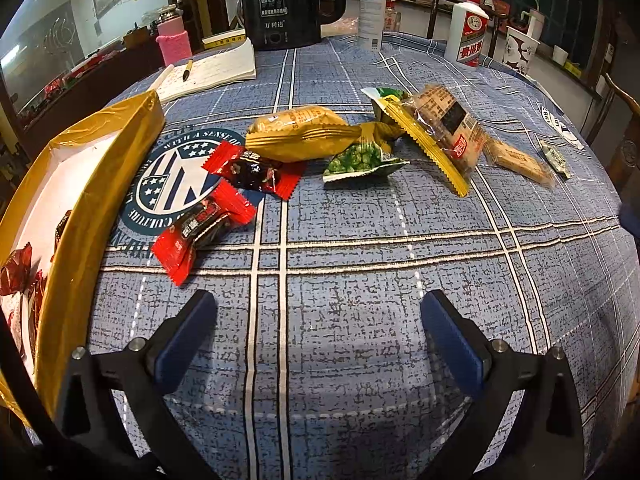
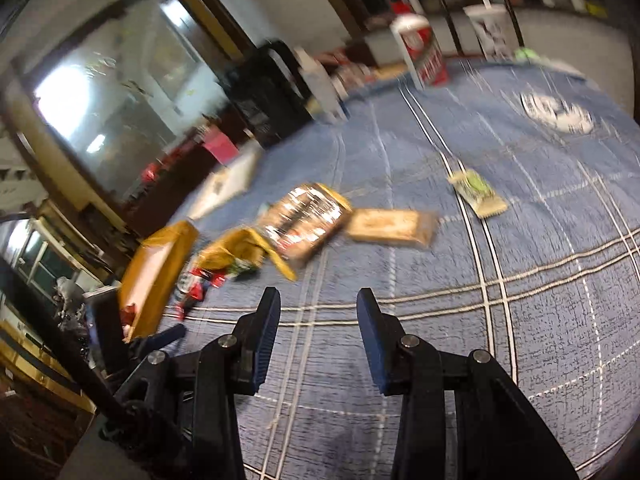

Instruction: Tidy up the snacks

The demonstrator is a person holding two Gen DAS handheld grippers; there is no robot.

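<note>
Snacks lie scattered on a blue checked tablecloth (image 1: 360,280). Two red candy packets (image 1: 200,228) (image 1: 252,170) rest beside a gold box (image 1: 104,200) at the left, which holds a few red wrapped sweets. Behind them are a yellow bun packet (image 1: 296,132), a green pea packet (image 1: 360,160), a clear biscuit pack with a yellow edge (image 1: 448,132), a tan bar (image 1: 516,160) and a small green packet (image 1: 554,158). My left gripper (image 1: 318,308) stands open over bare cloth, short of the red packets. The right gripper (image 2: 318,300) is open and empty in a blurred view, facing the biscuit pack (image 2: 308,220) and tan bar (image 2: 390,226).
At the table's far side stand a black kettle (image 1: 284,4), a spray bottle (image 1: 372,8), a white and red bottle (image 1: 468,32), a patterned cup (image 1: 520,48), a notebook with a pen (image 1: 208,72) and a pink flask (image 1: 174,40). A wooden chair (image 1: 624,128) is at the right.
</note>
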